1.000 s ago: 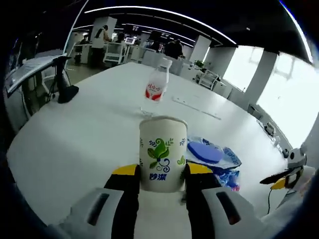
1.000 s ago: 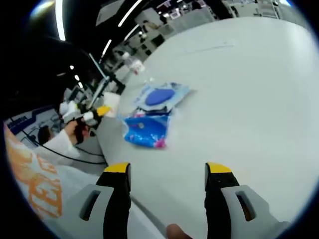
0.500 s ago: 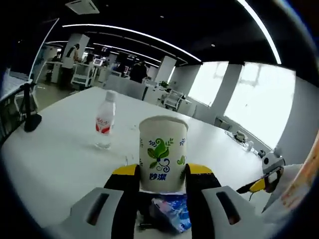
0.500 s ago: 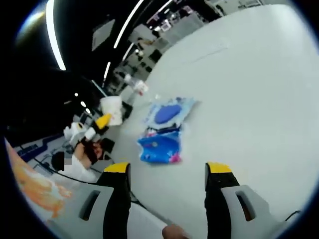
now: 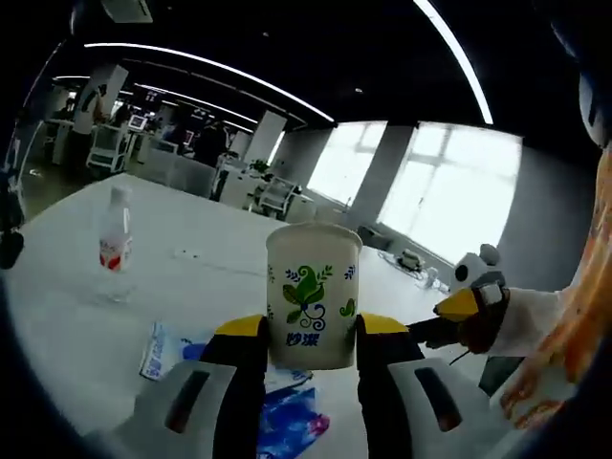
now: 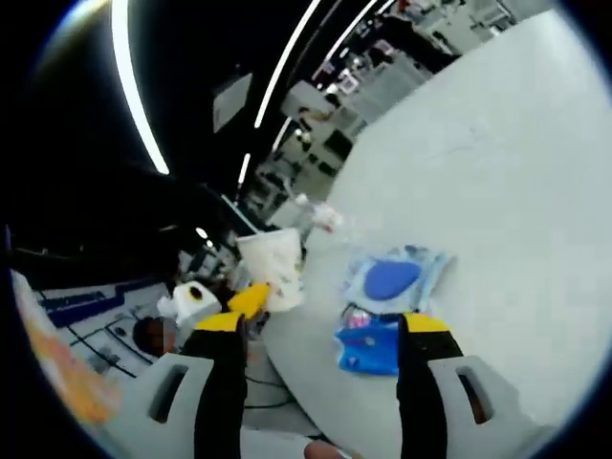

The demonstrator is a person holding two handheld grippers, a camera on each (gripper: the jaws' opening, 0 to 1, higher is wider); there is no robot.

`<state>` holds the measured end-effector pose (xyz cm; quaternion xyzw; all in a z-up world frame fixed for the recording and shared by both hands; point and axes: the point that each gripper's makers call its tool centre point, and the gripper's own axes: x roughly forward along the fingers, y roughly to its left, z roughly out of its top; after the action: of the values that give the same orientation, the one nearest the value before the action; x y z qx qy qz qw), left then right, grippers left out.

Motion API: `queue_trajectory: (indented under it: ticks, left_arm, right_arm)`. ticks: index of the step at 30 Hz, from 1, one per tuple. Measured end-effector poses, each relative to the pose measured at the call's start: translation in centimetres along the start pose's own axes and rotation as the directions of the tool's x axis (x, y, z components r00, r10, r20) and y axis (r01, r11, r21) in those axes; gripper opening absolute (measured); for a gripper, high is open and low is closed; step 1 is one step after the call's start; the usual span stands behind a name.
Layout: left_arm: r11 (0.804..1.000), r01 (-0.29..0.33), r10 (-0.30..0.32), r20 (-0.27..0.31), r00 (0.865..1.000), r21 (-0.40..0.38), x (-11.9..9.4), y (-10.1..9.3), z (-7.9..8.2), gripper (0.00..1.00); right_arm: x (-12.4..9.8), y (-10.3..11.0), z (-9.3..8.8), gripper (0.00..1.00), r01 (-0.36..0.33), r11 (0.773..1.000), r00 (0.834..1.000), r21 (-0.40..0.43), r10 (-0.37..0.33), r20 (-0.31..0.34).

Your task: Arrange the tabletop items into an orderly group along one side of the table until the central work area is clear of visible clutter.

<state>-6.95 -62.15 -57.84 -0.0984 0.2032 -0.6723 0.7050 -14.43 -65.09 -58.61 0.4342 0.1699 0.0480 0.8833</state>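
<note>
Paper cup (image 5: 313, 296) with a green leaf print sits upright, clamped between the left gripper (image 5: 311, 330)'s yellow-tipped jaws and lifted above the white table (image 5: 57, 287). Below it lie two blue packets (image 5: 287, 421), one just beside the other, and a small water bottle (image 5: 115, 241) with a red label stands well apart at the far left. Over in the right gripper view, the right gripper (image 6: 323, 325) hangs with jaws spread wide and nothing between them; the cup there looks raised off the table, though it's hard to be sure.
</note>
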Motion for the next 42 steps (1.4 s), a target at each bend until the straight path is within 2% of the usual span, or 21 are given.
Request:
queue_trajectory:
  ticks: [4,7,11,14,16,18,21,25,28,30,31,36,42]
  left_arm:
    - [0.998,0.061,-0.061,0.017,0.998,0.016,1.1,-2.3,1.0,0.35]
    - [0.995,0.095,-0.096,0.031,0.995,0.018,1.7,-3.7,1.4,0.35]
    - [0.992,0.127,-0.127,0.033,0.991,0.011,2.2,-4.9,1.2,0.35]
    - [0.984,0.177,-0.177,-0.001,0.984,0.024,2.4,-5.9,0.2,0.36]
    - [0.981,0.191,-0.19,-0.004,0.982,0.03,2.4,-6.3,-0.1,0.36]
    - [0.972,0.234,-0.234,0.004,0.972,0.009,2.3,-7.2,0.0,0.36]
    - [0.965,0.26,-0.26,0.005,0.966,0.018,2.2,-7.9,-0.1,0.36]
    - [0.963,0.27,-0.27,-0.002,0.963,-0.001,2.2,-7.8,-0.4,0.36]
    - [0.948,0.316,-0.316,0.002,0.949,-0.024,2.0,-8.7,-0.2,0.36]
    - [0.944,0.328,-0.328,-0.012,0.945,-0.022,1.9,-9.0,-0.4,0.35]
    - [0.938,0.347,-0.347,-0.017,0.938,-0.021,1.9,-9.5,-0.6,0.35]
    - [0.935,0.355,-0.355,-0.006,0.935,-0.029,2.0,-9.5,-0.5,0.35]
    - [0.926,0.376,-0.377,-0.033,0.926,-0.029,1.7,-9.6,-0.7,0.35]
  right_arm:
    - [1.0,0.9,0.9,0.64,-0.005,0.999,1.0,-0.048,0.004,-0.008]
    - [1.4,1.6,1.7,0.66,-0.03,0.999,0.999,-0.025,0.03,0.023]
    - [1.5,3.1,2.4,0.67,-0.083,0.996,0.994,0.022,0.081,0.068]
    - [1.5,4.0,2.2,0.66,-0.129,0.992,0.99,0.016,0.128,0.059]
    - [1.5,4.0,2.1,0.64,-0.131,0.991,0.99,0.014,0.13,0.049]
    - [1.5,4.0,2.1,0.62,-0.13,0.991,0.99,0.011,0.129,0.057]
    - [1.5,4.1,2.1,0.59,-0.138,0.99,0.988,0.019,0.136,0.069]
    - [1.5,3.7,1.9,0.56,-0.124,0.992,0.99,0.024,0.122,0.073]
    - [1.4,3.5,1.8,0.5,-0.134,0.991,0.988,0.027,0.132,0.076]
    - [1.3,3.5,2.0,0.51,-0.145,0.988,0.986,0.047,0.14,0.085]
    - [1.3,3.6,2.1,0.51,-0.145,0.988,0.986,0.046,0.141,0.087]
    - [1.2,3.7,2.3,0.5,-0.144,0.989,0.985,0.037,0.14,0.097]
    - [1.1,3.7,2.1,0.49,-0.142,0.989,0.985,0.041,0.137,0.108]
